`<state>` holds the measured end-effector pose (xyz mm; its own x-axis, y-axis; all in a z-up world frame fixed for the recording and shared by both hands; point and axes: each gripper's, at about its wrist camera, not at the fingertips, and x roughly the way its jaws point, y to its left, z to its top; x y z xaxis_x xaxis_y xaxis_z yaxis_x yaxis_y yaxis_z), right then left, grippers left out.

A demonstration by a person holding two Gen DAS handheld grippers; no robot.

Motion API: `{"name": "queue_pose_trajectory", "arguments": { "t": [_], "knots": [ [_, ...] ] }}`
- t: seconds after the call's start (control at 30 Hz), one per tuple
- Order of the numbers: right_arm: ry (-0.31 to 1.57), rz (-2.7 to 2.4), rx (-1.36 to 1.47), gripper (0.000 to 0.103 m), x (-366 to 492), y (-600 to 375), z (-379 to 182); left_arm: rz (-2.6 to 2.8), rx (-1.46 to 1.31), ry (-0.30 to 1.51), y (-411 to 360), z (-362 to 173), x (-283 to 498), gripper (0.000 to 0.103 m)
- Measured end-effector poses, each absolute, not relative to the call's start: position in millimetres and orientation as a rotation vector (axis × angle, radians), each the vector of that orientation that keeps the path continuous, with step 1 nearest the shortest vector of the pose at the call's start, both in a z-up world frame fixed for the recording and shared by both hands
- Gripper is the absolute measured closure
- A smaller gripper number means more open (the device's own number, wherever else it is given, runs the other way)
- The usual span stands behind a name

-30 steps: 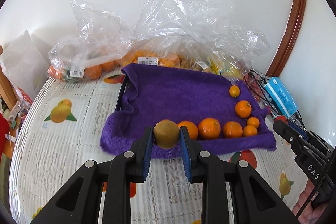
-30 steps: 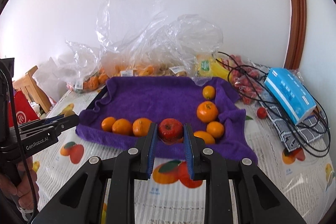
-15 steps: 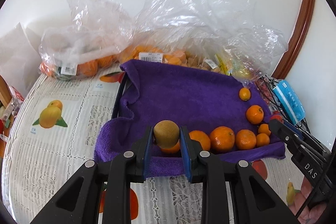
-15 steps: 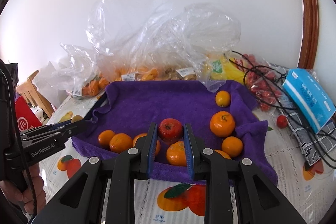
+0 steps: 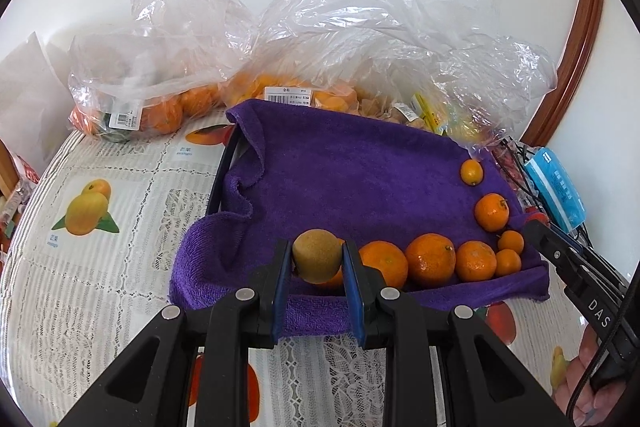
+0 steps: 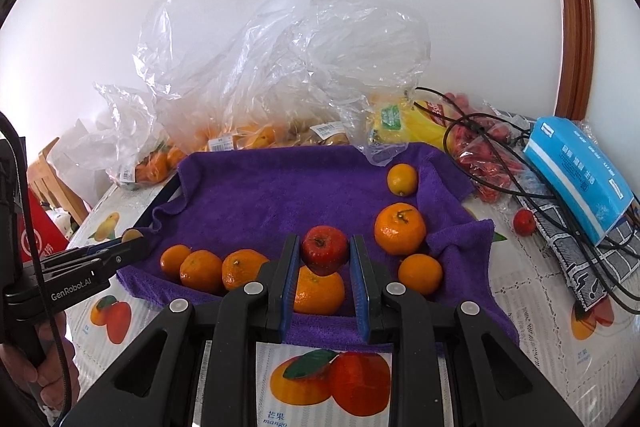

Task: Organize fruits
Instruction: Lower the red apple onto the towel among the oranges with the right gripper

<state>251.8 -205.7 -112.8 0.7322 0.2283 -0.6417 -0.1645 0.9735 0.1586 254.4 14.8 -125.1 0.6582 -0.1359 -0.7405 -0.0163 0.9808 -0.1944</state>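
Observation:
My left gripper (image 5: 317, 259) is shut on a brown-green round fruit (image 5: 317, 255), held above the near edge of the purple towel (image 5: 352, 179). My right gripper (image 6: 324, 253) is shut on a small red apple (image 6: 325, 250), held above an orange (image 6: 318, 293) on the same towel (image 6: 280, 195). Several oranges lie in a row along the towel's near edge (image 5: 430, 259) and up its right side (image 5: 491, 211). The left gripper also shows at the left of the right wrist view (image 6: 134, 237), the right gripper at the right of the left wrist view (image 5: 536, 229).
Clear plastic bags of oranges (image 5: 160, 107) and other fruit (image 6: 256, 135) stand behind the towel against the white wall. A blue tissue pack (image 6: 576, 171), black cables (image 6: 520, 187) and small red fruits (image 6: 524, 222) lie to the right. A fruit-print tablecloth (image 5: 100, 247) covers the table.
Both grippers have moved forward over the towel's near edge, each still holding its fruit. The oranges on the towel have not moved.

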Motion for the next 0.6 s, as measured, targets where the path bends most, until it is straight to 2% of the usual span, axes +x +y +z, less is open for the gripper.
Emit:
{"name": "queue_pose_trajectory", "arguments": {
  "t": [0.6],
  "knots": [
    [0.718, 0.171, 0.100, 0.078, 257, -216, -119, -0.076, -0.199, 0.845, 17, -123, 254, 0.079]
  ]
}}
